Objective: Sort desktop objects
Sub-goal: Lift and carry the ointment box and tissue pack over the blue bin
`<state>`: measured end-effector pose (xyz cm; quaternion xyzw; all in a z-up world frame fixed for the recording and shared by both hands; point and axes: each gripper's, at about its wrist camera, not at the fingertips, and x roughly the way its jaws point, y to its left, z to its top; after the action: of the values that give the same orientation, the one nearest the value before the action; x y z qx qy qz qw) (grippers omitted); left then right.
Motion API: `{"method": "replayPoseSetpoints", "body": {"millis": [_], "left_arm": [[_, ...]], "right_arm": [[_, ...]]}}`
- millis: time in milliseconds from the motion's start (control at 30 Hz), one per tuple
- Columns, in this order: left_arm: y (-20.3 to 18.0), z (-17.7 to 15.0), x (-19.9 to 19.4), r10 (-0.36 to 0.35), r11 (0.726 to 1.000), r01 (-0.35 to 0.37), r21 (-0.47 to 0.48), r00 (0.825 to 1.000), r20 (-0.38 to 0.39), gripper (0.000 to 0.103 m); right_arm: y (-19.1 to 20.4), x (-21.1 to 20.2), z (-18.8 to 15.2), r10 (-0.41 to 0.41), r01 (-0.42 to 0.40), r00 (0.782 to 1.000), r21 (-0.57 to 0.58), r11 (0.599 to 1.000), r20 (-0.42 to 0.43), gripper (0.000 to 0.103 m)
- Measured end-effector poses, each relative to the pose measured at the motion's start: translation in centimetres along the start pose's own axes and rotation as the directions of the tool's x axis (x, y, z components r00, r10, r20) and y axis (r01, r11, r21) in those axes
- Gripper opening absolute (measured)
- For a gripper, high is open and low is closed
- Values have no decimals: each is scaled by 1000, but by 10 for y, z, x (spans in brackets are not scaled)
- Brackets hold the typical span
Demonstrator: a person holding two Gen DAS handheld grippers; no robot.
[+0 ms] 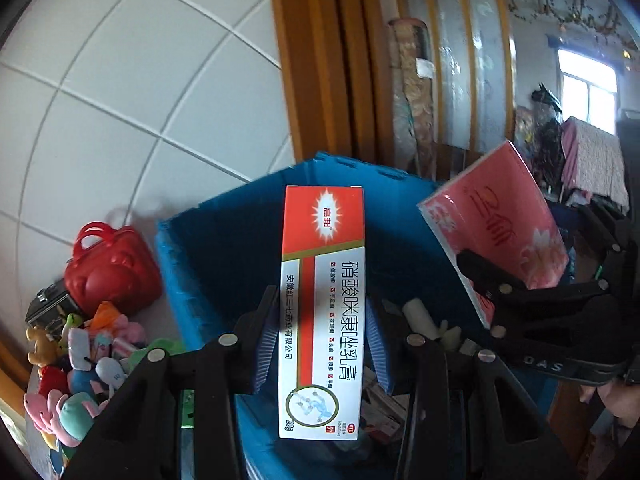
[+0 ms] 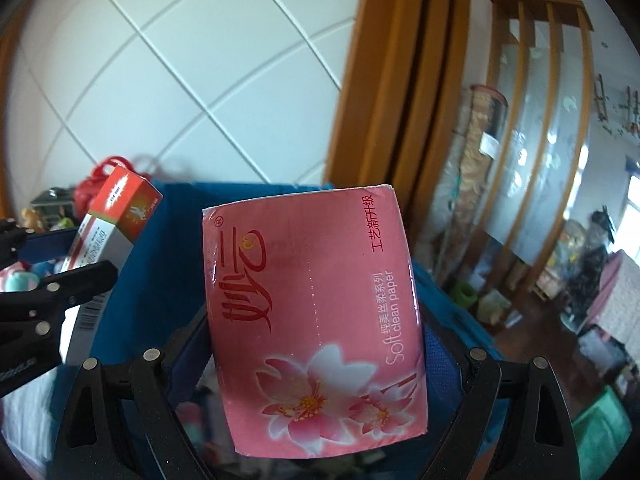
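My left gripper (image 1: 322,344) is shut on a red and white ointment box (image 1: 322,280) and holds it upright above the blue crate (image 1: 224,240). The box also shows at the left of the right wrist view (image 2: 116,216). My right gripper (image 2: 316,360) is shut on a pink tissue pack (image 2: 312,312) with flowers printed on it, also over the blue crate (image 2: 160,248). The pack shows at the right of the left wrist view (image 1: 500,220), held by the right gripper (image 1: 492,292).
A red toy bag (image 1: 110,268) and a heap of small plush toys (image 1: 76,372) lie left of the crate. Several small items lie inside the crate (image 1: 424,320). A white tiled wall (image 1: 120,100) and a wooden door frame (image 1: 320,60) stand behind.
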<state>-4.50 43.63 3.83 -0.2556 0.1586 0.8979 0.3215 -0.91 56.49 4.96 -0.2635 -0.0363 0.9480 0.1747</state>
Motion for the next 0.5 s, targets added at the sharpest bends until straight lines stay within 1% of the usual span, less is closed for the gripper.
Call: {"method": "replayPoseSetpoints", "body": {"millis": [100, 167, 267, 367, 500], "left_arm": [[-21, 2, 16, -13, 1000, 15, 27, 999, -53, 41], [-29, 3, 23, -9, 999, 11, 33, 997, -77, 41], [-34, 6, 27, 5, 1000, -2, 29, 994, -108, 41], [-38, 7, 33, 19, 999, -12, 44, 989, -149, 41], [-40, 7, 36, 34, 999, -26, 45, 983, -178, 41]], "right_arm": [[-17, 12, -13, -11, 11, 999, 3, 1000, -41, 92], [-24, 20, -20, -11, 11, 998, -2, 1000, -62, 92], [-30, 30, -26, -11, 10, 996, -16, 1000, -94, 92], [-32, 36, -31, -12, 7, 993, -43, 999, -120, 92], [-34, 38, -31, 4, -11, 990, -49, 999, -139, 93]]}}
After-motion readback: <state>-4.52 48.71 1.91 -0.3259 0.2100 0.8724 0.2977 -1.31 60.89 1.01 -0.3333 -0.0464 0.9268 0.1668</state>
